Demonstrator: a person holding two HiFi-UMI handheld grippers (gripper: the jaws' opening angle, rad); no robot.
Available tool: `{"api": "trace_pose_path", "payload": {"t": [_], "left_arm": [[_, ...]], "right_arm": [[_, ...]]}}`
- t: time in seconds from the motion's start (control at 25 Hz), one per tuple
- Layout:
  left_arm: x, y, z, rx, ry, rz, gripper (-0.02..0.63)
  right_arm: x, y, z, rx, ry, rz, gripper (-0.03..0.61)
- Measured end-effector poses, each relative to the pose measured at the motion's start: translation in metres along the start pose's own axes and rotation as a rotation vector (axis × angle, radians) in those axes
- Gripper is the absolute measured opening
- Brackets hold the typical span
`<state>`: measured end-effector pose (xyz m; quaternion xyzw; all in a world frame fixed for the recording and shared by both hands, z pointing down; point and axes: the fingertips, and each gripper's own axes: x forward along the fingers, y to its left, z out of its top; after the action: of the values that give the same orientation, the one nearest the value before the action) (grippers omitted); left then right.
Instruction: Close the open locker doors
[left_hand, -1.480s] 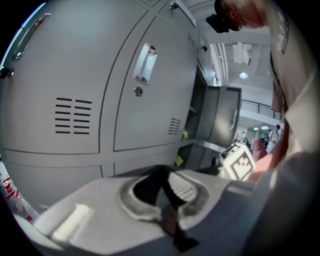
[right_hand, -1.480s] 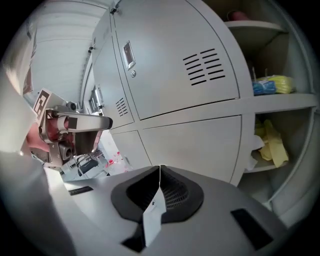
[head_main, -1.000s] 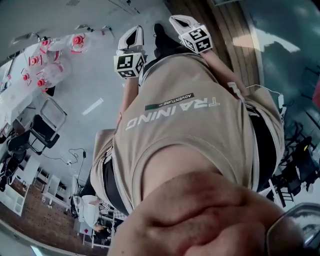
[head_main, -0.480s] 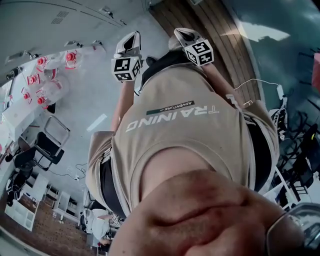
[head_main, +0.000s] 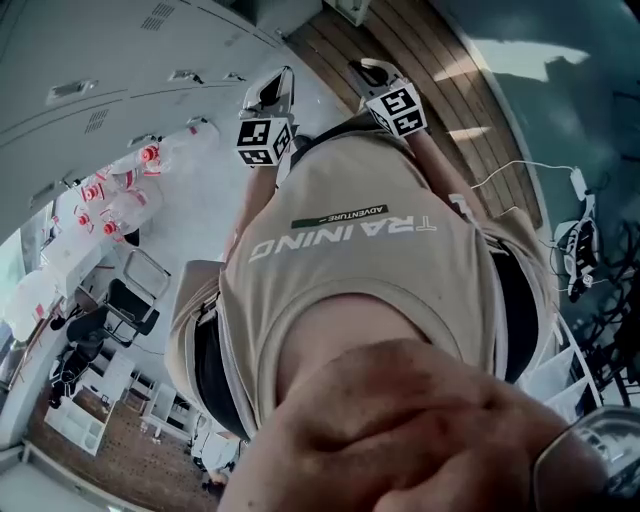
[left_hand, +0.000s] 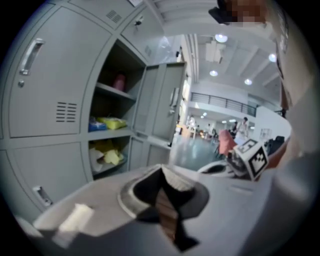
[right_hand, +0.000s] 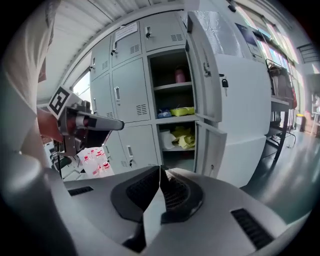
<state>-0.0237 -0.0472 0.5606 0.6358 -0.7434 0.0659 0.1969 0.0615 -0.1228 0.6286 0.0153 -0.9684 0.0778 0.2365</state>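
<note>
The left gripper (left_hand: 162, 172) and right gripper (right_hand: 161, 170) keep their fingers shut on nothing, likely ready as blunt pushers, since the open locker doors (right_hand: 202, 75) stand well ahead of the fingers, not yet reached.

We see our beige cloth shirt (head_main: 350, 260), with the left grey plastic gripper (head_main: 274, 88) and the right grey plastic gripper (head_main: 368, 70) above it, and what may be red-capped clear bottles (head_main: 132, 205) nearby.
</note>
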Motion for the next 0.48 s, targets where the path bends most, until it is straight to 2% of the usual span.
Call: {"api": "trace_pose_path", "payload": {"t": [0.2,0.28,0.48], "left_arm": [[0.082,-0.037,0.031,-0.018,0.025,0.038,0.000],[0.107,-0.054,0.043,-0.013,0.038,0.059,0.000],[0.121,-0.090,0.086,-0.011,0.024,0.075,0.000]], "right_arm": [[-0.025,-0.074,0.008,-0.129,0.016,0.054,0.015],[-0.040,-0.101,0.017,-0.145,0.023,0.083,0.015],[-0.076,-0.143,0.053,-0.143,0.016,0.106,0.015]]}}
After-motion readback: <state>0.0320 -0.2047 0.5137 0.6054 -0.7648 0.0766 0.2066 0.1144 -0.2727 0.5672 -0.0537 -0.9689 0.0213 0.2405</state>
